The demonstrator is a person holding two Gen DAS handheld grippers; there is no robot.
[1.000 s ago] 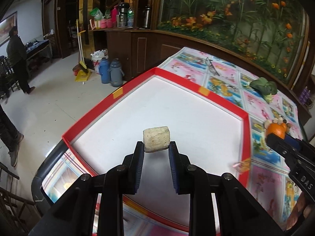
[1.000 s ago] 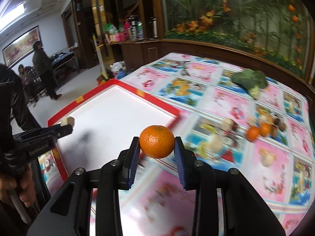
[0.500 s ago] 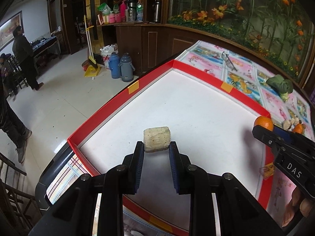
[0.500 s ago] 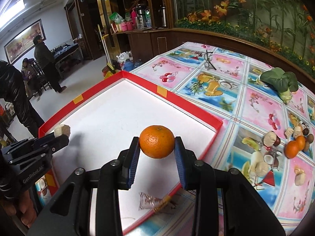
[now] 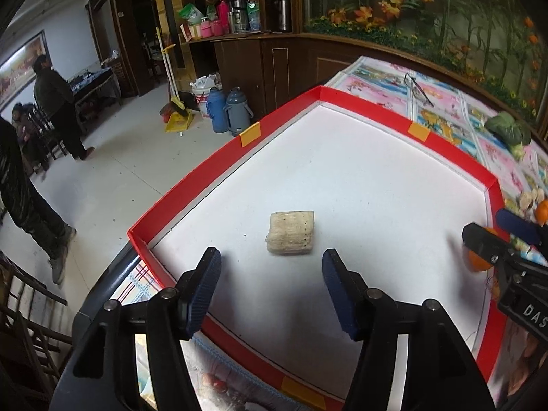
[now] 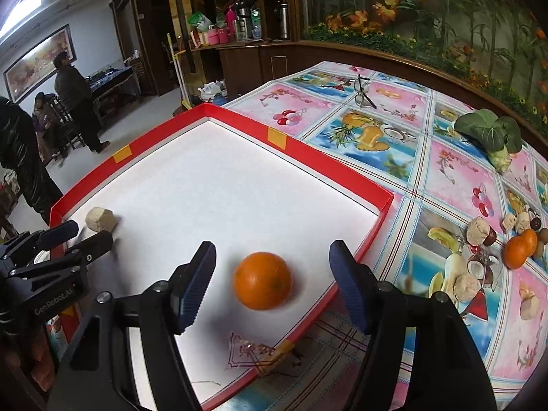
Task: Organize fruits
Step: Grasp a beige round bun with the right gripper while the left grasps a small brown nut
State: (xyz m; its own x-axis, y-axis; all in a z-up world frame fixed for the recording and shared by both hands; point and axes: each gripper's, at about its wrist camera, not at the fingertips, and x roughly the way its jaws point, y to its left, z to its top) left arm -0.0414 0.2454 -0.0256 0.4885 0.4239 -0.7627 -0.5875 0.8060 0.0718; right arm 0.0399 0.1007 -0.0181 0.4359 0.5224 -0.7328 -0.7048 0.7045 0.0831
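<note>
**Your room beyond the table**

Around you lies a pale tiled floor (image 5: 113, 171), dark wooden cabinets (image 5: 260, 65) topped with flasks, a framed painting (image 6: 37, 58) on the white wall, and a flower mural (image 6: 428, 10) behind the table.

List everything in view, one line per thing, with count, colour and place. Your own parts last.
tray: 1, red rim with white floor, near end of the table
beige block: 1, tan, on the tray floor ahead of the left gripper
orange: 1, orange, on the tray floor between the right gripper's open jaws
loose fruit pile: several oranges, tan chunks and dark pieces, on the tablecloth right of the tray
greens: 1 bunch, dark green, far right on the table
glasses: 1 pair, dark, far end of the table
tablecloth: 1, pink and blue fruit print
left gripper: 1, black with blue pads, open
right gripper: 1, black with blue pads, open
</note>
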